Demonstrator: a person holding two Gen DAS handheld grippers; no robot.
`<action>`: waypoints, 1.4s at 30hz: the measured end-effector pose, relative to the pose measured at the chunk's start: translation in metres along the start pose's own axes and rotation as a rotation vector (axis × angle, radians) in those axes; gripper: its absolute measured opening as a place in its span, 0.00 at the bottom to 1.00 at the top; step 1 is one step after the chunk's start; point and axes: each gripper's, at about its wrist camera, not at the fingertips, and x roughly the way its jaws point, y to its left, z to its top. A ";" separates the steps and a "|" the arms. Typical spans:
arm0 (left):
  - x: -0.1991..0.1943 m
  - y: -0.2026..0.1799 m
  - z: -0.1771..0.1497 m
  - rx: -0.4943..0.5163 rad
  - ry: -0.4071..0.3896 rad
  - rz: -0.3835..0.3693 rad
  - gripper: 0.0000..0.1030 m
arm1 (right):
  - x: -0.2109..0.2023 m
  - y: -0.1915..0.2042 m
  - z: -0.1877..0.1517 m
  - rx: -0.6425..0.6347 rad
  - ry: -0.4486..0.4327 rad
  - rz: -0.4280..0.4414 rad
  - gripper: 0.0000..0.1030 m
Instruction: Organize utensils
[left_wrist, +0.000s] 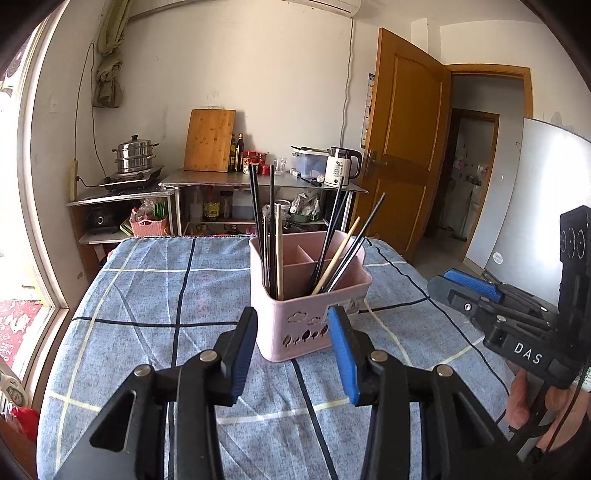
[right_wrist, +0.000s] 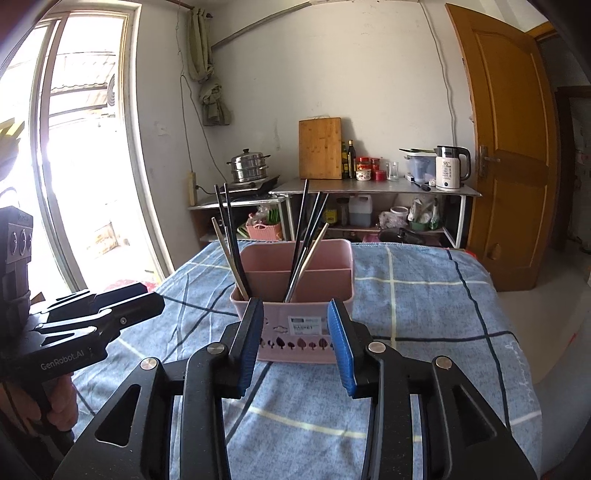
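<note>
A pink plastic utensil basket (left_wrist: 310, 306) with compartments stands on the blue checked tablecloth; it also shows in the right wrist view (right_wrist: 295, 295). Several black, wooden and metal chopsticks (left_wrist: 271, 229) stand upright or lean in it, in two groups (right_wrist: 308, 240). My left gripper (left_wrist: 293, 317) is open and empty, just in front of the basket. My right gripper (right_wrist: 295, 310) is open and empty, also just in front of the basket; it shows at the right of the left wrist view (left_wrist: 458, 288).
The table (left_wrist: 147, 295) with the blue checked cloth has its edges at left and right. Behind stand metal shelves (left_wrist: 258, 181) with a steamer pot, a cutting board, bottles and a kettle (left_wrist: 341, 166). A wooden door (left_wrist: 402, 147) is open at the right.
</note>
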 end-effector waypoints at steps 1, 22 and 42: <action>-0.002 -0.002 -0.005 0.004 0.000 0.011 0.43 | -0.004 0.001 -0.005 -0.004 -0.001 -0.005 0.36; -0.037 -0.025 -0.090 0.025 0.045 0.051 0.43 | -0.045 0.018 -0.086 -0.033 0.070 -0.078 0.36; -0.036 -0.029 -0.098 0.014 0.054 0.051 0.43 | -0.045 0.019 -0.091 -0.032 0.081 -0.073 0.36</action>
